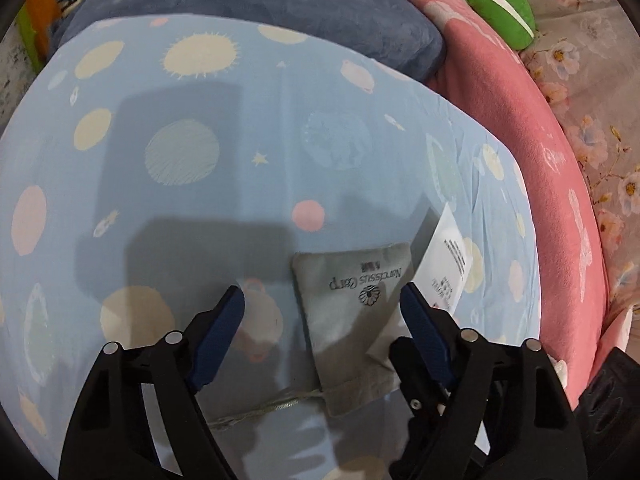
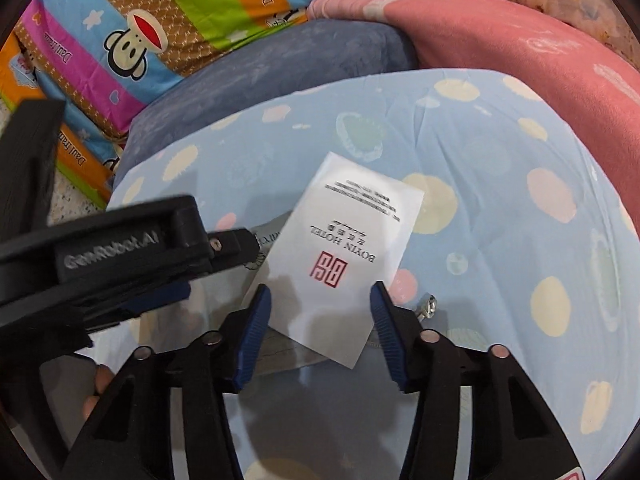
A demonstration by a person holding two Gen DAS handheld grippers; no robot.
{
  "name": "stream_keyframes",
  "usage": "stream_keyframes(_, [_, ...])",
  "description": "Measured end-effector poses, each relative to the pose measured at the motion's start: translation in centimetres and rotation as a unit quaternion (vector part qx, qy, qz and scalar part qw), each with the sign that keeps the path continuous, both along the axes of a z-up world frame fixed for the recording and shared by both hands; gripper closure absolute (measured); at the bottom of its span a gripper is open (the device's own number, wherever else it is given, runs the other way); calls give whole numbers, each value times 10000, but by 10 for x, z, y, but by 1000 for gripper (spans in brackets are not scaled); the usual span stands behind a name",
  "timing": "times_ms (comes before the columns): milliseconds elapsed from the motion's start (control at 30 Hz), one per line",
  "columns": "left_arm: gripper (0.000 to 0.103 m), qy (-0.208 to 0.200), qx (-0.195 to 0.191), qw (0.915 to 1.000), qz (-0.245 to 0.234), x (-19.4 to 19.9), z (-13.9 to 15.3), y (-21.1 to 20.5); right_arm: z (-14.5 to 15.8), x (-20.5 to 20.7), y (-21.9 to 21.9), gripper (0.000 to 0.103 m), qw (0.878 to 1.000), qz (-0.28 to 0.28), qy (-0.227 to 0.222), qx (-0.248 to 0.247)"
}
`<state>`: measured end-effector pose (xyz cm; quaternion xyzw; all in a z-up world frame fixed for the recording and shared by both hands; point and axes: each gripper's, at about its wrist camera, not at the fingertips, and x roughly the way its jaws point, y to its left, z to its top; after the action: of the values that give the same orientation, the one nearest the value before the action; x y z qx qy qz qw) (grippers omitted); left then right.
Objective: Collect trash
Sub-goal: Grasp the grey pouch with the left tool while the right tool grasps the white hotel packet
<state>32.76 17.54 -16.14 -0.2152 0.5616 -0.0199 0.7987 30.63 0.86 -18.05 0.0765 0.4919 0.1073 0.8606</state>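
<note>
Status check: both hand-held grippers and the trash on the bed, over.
Left hand-held gripper open over grey pouch. Right hand-held gripper open, straddling white hotel packet. Packet overlaps pouch; nothing grasped.

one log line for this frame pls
left gripper: open over grey pouch | right gripper: open over white paper packet | nothing grasped

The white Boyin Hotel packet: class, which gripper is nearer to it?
Right. The right gripper hangs open directly over the white packet, fingers either side. The left gripper, also open, straddles the grey pouch beside it.
</note>
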Motion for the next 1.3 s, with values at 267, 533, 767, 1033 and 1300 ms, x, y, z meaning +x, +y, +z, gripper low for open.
stream_keyframes(267, [71,-82,101,9991,-410,1,0,-21,-2,-6,-14,103,9999,-74,18,91])
stream_keyframes(533, [96,-102,-121,9986,-495,-9,4,-22,0,-16,-39,68,9978,-378,118,526])
stream_keyframes(767, [96,-61,-95,9986,-517,-11,2,-25,-4,-7,-21,72,9985,-173,160,495])
stream_keyframes(1033, [97,-157,-88,9987,-482,-19,14,-24,14,-19,-31,101,9990,-223,-54,387])
stream_keyframes(1300, [97,-493,-134,9963,-684,-42,55,-51,79,-53,-70,101,9955,-576,-726,204])
